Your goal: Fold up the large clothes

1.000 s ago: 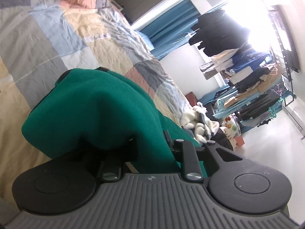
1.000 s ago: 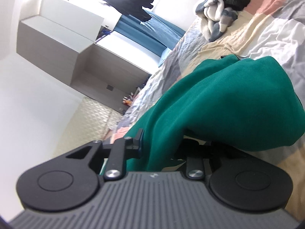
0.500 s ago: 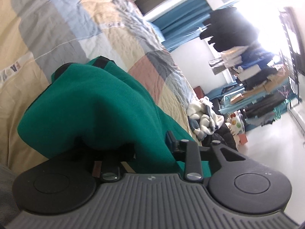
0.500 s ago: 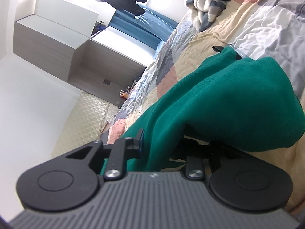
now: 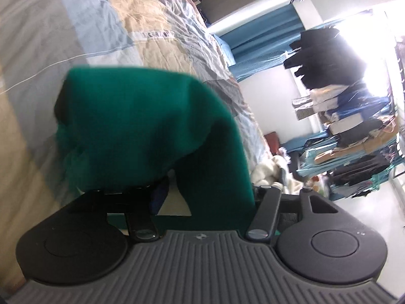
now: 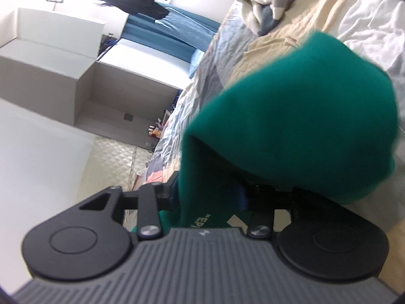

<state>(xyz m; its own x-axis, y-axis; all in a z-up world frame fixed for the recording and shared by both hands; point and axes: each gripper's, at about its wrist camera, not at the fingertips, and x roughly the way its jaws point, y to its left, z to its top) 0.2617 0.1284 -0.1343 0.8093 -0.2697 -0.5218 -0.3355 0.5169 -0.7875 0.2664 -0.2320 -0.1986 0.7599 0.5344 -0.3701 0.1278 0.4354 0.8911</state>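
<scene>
- Left wrist view: the green garment [image 5: 141, 126] fills the centre of the frame, draped over the left hand-held gripper [image 5: 202, 197], above the patchwork bed [image 5: 76, 25] at upper left.
- Its jaws are opening, with green cloth between them; fingertips are hidden, so I cannot tell whether they press.
- Clothes rack [image 5: 354, 139] at right.
- Right wrist view: the white cabinet [image 6: 50, 50] is at upper left.
- The right hand-held gripper [image 6: 207, 195], bottom centre, is opening with the garment [image 6: 291, 126] between and over its jaws; grip unclear.
</scene>
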